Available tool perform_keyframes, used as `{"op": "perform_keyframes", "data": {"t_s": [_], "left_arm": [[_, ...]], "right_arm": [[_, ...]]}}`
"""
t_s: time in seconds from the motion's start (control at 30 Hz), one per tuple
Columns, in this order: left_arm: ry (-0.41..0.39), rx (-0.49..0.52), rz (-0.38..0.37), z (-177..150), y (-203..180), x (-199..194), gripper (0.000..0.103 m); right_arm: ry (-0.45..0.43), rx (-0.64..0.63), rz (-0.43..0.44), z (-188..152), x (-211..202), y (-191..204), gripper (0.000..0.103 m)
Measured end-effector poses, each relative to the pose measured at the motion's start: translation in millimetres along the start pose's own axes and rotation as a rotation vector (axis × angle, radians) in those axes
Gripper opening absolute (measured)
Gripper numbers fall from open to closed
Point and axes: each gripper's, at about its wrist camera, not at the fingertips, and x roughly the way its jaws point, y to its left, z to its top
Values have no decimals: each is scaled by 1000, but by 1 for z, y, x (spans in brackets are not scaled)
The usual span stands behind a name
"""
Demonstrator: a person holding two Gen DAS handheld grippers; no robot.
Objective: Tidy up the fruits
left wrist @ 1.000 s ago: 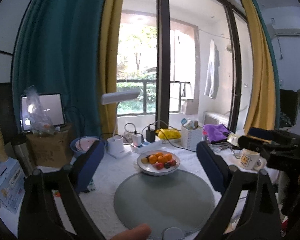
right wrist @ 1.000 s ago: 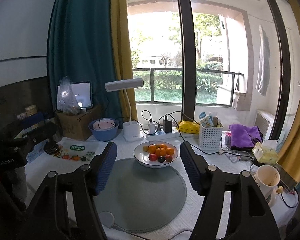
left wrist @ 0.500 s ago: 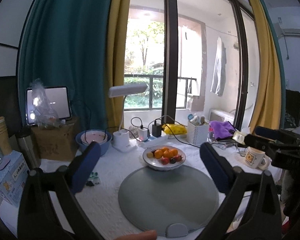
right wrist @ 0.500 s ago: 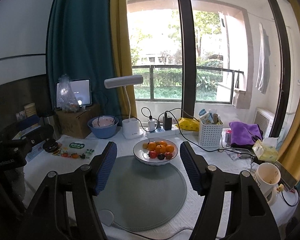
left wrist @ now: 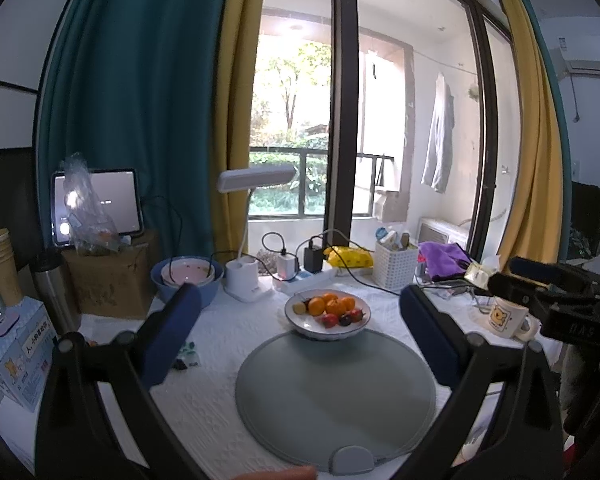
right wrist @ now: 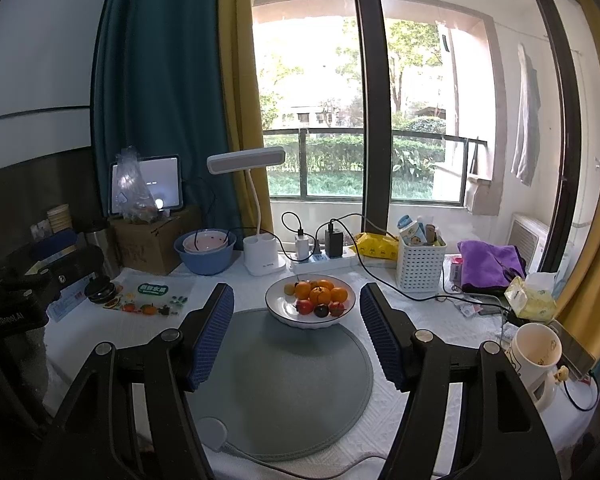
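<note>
Beside the fruit bowl (right wrist: 310,307) — right view only — a printed fruit sheet (right wrist: 148,300).

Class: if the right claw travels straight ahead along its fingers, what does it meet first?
Probably the white fruit plate, centred ahead of the open right claw at the grey mat's far edge; depth is uncertain.

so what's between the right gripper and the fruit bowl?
Right wrist view: only bare grey round mat lies between the open right gripper and the fruit bowl, which sits on the mat's far edge. Nothing blocks the approach.
</note>
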Motion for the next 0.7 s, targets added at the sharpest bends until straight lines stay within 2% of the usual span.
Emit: {"op": "perform_keyframes", "data": {"t_s": [0.7], "left_arm": [[0, 7, -21, 0, -4, -4, 100]], "right_arm": [[2, 0, -1, -1, 0, 1, 69]]}}
